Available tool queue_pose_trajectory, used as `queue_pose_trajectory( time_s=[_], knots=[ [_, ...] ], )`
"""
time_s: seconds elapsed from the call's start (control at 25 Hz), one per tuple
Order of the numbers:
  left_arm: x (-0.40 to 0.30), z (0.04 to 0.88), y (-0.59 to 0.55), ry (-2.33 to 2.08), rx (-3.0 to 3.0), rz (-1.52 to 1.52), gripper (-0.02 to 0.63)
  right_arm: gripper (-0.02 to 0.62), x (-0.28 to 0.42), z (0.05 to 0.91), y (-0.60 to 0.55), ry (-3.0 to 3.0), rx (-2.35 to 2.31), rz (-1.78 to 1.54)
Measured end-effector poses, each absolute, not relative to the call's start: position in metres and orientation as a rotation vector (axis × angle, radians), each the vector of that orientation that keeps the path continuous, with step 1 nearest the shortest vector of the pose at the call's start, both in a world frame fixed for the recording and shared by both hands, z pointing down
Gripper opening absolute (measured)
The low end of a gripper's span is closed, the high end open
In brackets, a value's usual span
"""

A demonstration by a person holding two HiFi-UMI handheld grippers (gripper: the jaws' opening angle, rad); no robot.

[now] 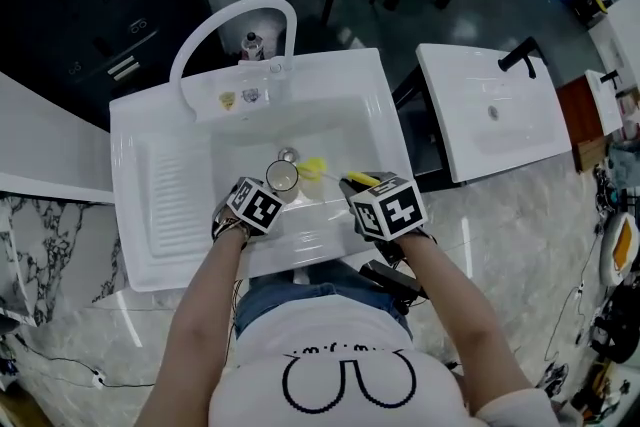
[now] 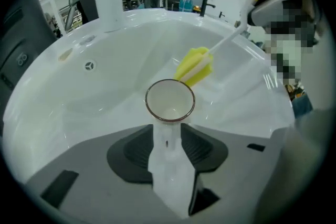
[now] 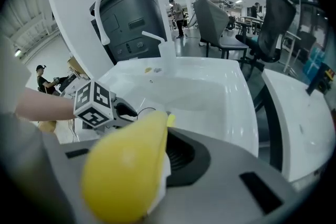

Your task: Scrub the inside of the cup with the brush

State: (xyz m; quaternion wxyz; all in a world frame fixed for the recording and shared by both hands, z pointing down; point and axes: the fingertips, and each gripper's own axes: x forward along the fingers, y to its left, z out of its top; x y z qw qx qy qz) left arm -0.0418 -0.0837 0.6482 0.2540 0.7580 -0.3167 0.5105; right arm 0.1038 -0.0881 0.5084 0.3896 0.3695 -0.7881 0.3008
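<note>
A white cup (image 1: 283, 177) with a brown rim sits low in the white sink (image 1: 330, 75), its mouth facing up. In the left gripper view the cup (image 2: 170, 100) lies just past the jaws, and its white handle fills the gap between them. My left gripper (image 1: 272, 190) (image 2: 167, 141) is shut on that handle. My right gripper (image 1: 352, 189) (image 3: 160, 160) is shut on the brush's yellow handle (image 3: 126, 165). The yellow brush head (image 1: 314, 166) (image 2: 195, 65) rests beside the cup's rim, outside the cup.
A curved white faucet (image 1: 235, 30) arches over the back of the basin, and the drain (image 1: 287, 155) lies just behind the cup. A ribbed washboard (image 1: 165, 195) fills the sink's left side. A second white basin (image 1: 495, 110) stands to the right.
</note>
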Motion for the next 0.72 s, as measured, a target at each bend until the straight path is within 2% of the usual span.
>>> queue_pose_trajectory(
  time_s=[0.04,0.08,0.52,0.6,0.64,0.68,0.72],
  knots=[
    [-0.042,0.644,-0.085,-0.87,2.063,1.345,0.191,0.038,0.105,0.505,-0.091,-2.013,0.953,0.761],
    [-0.044,0.637,-0.087,-0.891,2.071,1.306,0.201,0.038,0.106,0.501,-0.093,-2.023,0.967,0.757],
    [-0.08,0.525,-0.112,-1.414,2.135,0.826,0.181,0.038,0.099,0.464,-0.117,-2.179,1.003,0.57],
    [-0.082,0.506,-0.113,-1.509,2.144,0.763,0.153,0.038,0.096,0.457,-0.119,-2.219,1.001,0.533],
    [-0.082,0.496,-0.113,-1.558,2.155,0.733,0.112,0.038,0.095,0.454,-0.119,-2.238,1.003,0.52],
    [-0.081,0.485,-0.112,-1.605,2.172,0.701,0.03,0.038,0.094,0.45,-0.118,-2.259,1.006,0.507],
    [-0.08,0.473,-0.112,-1.646,2.195,0.666,0.017,0.038,0.094,0.446,-0.117,-2.281,1.007,0.493]
  ],
)
